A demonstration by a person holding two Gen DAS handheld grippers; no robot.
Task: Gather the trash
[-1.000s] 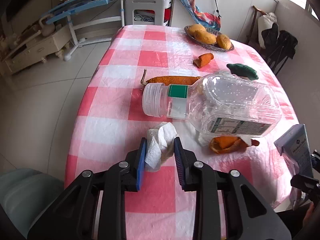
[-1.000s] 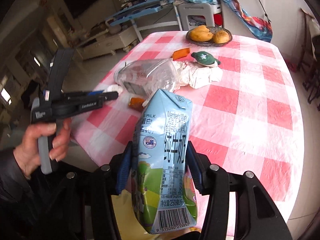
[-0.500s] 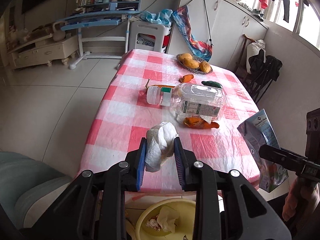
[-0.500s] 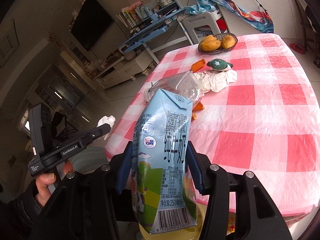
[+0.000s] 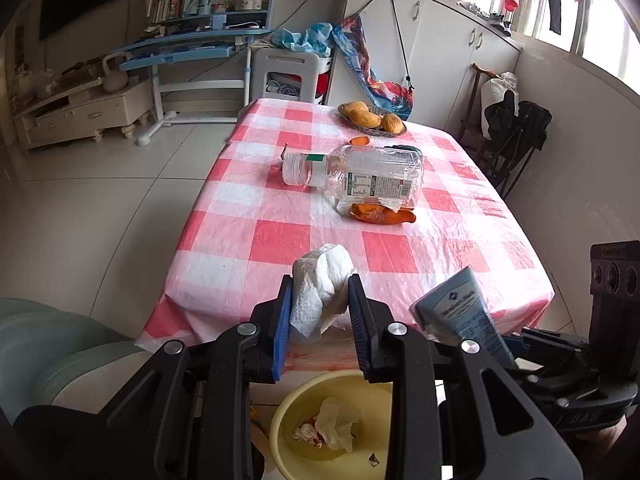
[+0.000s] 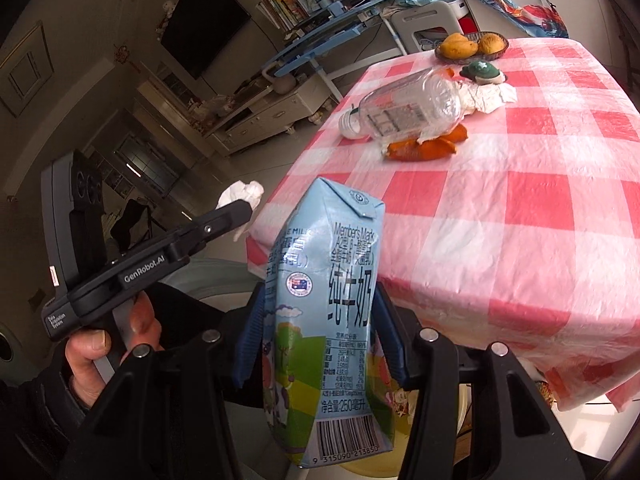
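Below the bench's near edge, a round pale-yellow plastic basin (image 5: 288, 432) on the floor holds crumpled paper scraps. Above it the left tongs (image 5: 320, 308) pinch a crumpled white tissue wad (image 5: 320, 288); beside them the right tongs (image 6: 316, 332) clamp a light-blue milk carton (image 6: 328, 304). Farther along the red-and-white checked bench (image 5: 280, 240), a clear plastic bottle (image 5: 360, 176) lies on its side over orange peel (image 5: 380, 214). Near the far edge sits a basket of mangoes (image 5: 372, 118).
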